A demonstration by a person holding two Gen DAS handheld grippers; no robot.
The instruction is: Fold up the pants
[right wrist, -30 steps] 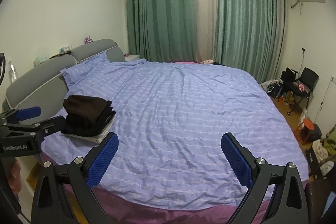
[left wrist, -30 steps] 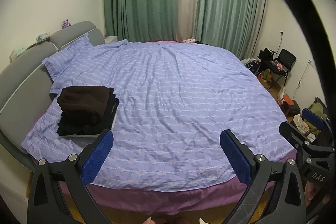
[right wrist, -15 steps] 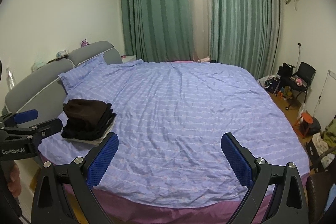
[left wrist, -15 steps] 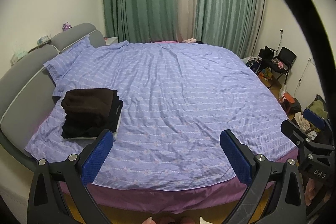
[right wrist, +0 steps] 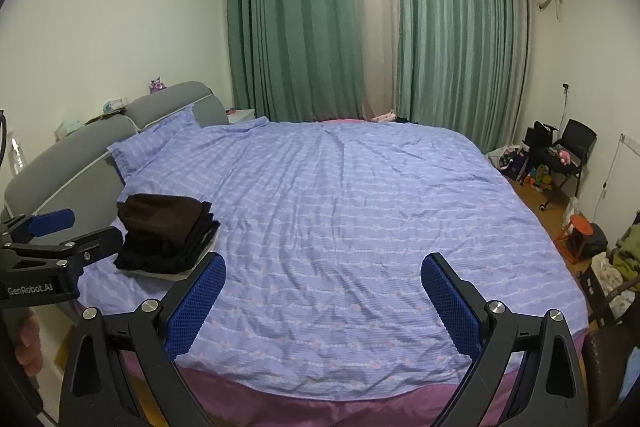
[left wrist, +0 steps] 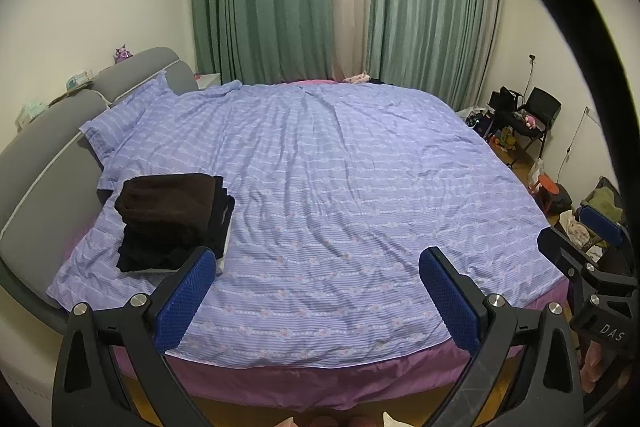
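Observation:
A stack of folded dark pants (left wrist: pixel 172 219) (right wrist: pixel 166 233), brown on top and black beneath, rests on a white sheet at the left side of the bed. My left gripper (left wrist: pixel 316 291) hangs open in front of the bed's near edge, holding nothing, a little right of the stack. My right gripper (right wrist: pixel 322 301) is open too, empty, over the near edge of the bed. The left gripper also shows at the left edge of the right wrist view, and the right gripper's blue fingers (left wrist: pixel 600 227) at the right edge of the left wrist view.
A wide bed with a purple striped cover (left wrist: pixel 340 187) (right wrist: pixel 352 211) fills both views, with a grey headboard (left wrist: pixel 48 147) at the left. Green curtains (right wrist: pixel 304 27) hang behind. A black chair (right wrist: pixel 568 151), a red stool (right wrist: pixel 578 227) and piled clothes stand on the floor at the right.
Both grippers have drawn back slightly from the bed, so the bed and the stack sit a bit farther away and lower. Both stay open and empty.

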